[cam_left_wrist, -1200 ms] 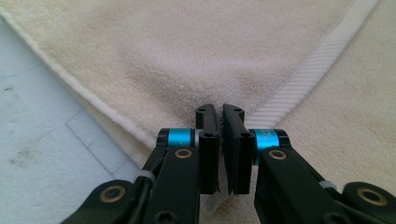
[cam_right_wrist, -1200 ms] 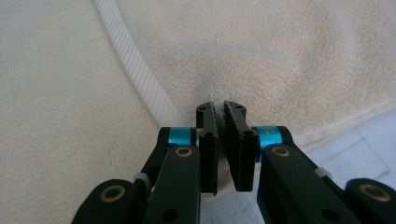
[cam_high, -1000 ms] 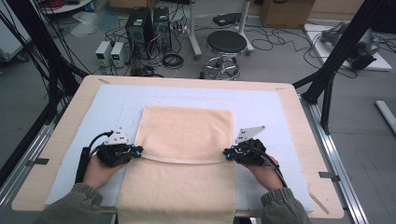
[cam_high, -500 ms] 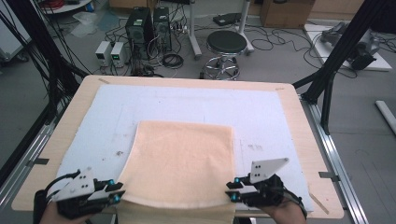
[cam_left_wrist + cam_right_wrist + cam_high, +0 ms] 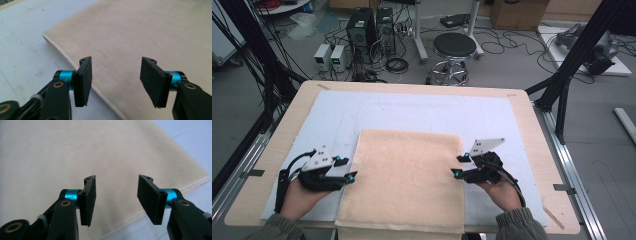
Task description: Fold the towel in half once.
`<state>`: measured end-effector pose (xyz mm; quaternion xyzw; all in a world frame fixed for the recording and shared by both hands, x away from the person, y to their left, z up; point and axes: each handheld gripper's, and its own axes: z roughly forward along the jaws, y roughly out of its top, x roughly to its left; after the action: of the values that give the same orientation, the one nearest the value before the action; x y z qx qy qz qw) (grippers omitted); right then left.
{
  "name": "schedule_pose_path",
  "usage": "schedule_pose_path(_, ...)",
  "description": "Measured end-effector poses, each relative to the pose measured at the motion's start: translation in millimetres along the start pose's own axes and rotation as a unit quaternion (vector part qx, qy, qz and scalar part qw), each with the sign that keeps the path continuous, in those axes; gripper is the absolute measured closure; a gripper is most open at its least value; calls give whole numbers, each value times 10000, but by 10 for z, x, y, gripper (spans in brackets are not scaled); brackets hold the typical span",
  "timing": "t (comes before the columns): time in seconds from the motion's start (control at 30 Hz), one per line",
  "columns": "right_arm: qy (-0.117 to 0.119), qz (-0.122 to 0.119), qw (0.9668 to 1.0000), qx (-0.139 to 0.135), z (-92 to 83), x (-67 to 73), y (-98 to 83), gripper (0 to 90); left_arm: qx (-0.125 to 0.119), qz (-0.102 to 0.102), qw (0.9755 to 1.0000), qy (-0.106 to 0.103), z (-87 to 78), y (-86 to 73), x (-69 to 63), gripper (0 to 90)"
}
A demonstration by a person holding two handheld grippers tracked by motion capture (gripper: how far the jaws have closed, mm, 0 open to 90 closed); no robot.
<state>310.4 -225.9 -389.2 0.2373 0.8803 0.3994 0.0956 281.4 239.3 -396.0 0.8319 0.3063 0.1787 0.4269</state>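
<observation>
towel (image 5: 404, 180) flat between left claw (image 5: 347, 169) and right claw (image 5: 458, 165), jaws apart.

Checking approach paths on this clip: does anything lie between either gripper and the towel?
Nothing visible does. The left gripper and right gripper sit at the towel's side edges, jaws open with nothing between them; both have just been opening.

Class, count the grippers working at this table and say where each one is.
2. The left gripper is at the towel's left edge; the right gripper is at its right edge. Both have just been opening, nothing between the jaws.
</observation>
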Motion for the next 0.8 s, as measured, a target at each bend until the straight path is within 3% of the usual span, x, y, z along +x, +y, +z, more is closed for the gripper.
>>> schedule_pose_path(0.1, -248, -63, 9997, 3, 88, -181, 91, 447, -22, -106, 9996, 255, 202, 161, 189, 432)
schedule_pose_path(0.27, -348, 108, 9993, -51, 293, -488, 180, 415, 29, -392, 9981, 478, 526, 338, 455, 470)
schedule_pose_path(0.33, -445, 151, 9989, -26, 374, -568, 184, 388, 34, -541, 9970, 549, 622, 345, 544, 473)
schedule_pose_path(0.47, -570, 330, 9978, 92, 528, -743, 138, 351, 327, -849, 9952, 374, 852, 302, 719, 446)
schedule_pose_path(0.6, -596, 585, 9961, 288, 638, -868, 44, 326, 284, -971, 9933, 553, 954, 239, 795, 433)
schedule_pose_path(0.67, -568, 617, 9960, 307, 672, -908, 21, 335, 372, -1023, 9921, 629, 991, 207, 836, 424)
schedule_pose_path(0.73, -501, 708, 9958, 308, 703, -935, 14, 357, 479, -1172, 9903, 575, 1046, 159, 873, 423)
schedule_pose_path(0.8, -405, 718, 9962, 272, 710, -964, 20, 509, 462, -1199, 9901, 572, 1066, 142, 883, 434)
